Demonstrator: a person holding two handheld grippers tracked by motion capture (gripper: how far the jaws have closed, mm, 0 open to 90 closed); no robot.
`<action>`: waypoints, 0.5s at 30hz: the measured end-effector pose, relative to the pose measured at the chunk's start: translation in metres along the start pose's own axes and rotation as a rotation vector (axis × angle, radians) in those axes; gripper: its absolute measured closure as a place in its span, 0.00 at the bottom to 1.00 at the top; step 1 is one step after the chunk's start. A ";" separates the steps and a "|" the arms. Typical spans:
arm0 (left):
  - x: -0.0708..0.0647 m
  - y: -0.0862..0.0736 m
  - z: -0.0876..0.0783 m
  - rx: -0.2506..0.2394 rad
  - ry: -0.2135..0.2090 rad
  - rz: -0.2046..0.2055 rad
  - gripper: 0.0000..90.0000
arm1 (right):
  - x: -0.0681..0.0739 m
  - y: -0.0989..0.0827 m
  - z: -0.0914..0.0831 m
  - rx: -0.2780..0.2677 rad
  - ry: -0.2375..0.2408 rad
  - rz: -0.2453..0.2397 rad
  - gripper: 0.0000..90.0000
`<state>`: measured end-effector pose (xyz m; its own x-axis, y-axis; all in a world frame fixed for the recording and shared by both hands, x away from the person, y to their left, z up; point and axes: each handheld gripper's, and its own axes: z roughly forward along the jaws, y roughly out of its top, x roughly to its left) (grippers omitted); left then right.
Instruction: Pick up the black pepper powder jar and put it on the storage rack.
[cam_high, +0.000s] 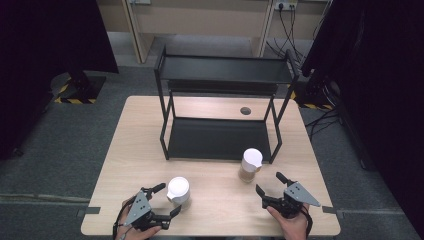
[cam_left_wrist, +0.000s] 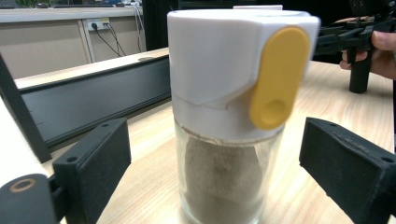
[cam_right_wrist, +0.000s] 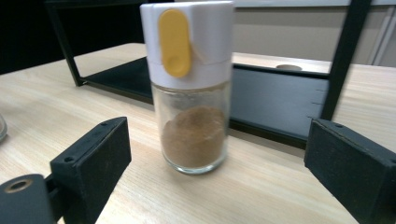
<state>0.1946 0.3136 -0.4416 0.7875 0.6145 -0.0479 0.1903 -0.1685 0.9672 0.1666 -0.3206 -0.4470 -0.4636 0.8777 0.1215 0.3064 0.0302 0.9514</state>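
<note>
Showing two black handheld grippers, left gripper (cam_high: 165, 200) and right gripper (cam_high: 272, 184), each bearing a grey three-cornered plate dotted with small dark holes. Trailing a thin black cable from each near the wrist. Wearing thick, blocky black pads (cam_left_wrist: 93, 163) on the jaws, each carrying a round screw hole.

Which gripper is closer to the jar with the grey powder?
Left. The left gripper has its open jaws either side of the grey-powder jar, not touching it. The right gripper is across the table, facing the brown-powder jar.
</note>
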 end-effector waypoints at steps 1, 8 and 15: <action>-0.001 -0.001 -0.001 -0.002 0.003 0.003 0.09 | 0.000 -0.001 -0.002 -0.005 -0.006 0.001 0.08; -0.003 0.000 -0.001 0.001 0.013 0.009 0.09 | -0.001 -0.003 -0.005 -0.013 -0.020 0.020 0.08; -0.003 0.000 0.004 -0.007 0.002 0.001 0.09 | 0.000 -0.003 -0.005 -0.015 -0.023 0.013 0.08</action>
<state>0.1940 0.3089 -0.4428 0.7866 0.6157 -0.0463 0.1852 -0.1638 0.9689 0.1616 -0.3233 -0.4489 -0.4407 0.8886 0.1271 0.2993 0.0120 0.9541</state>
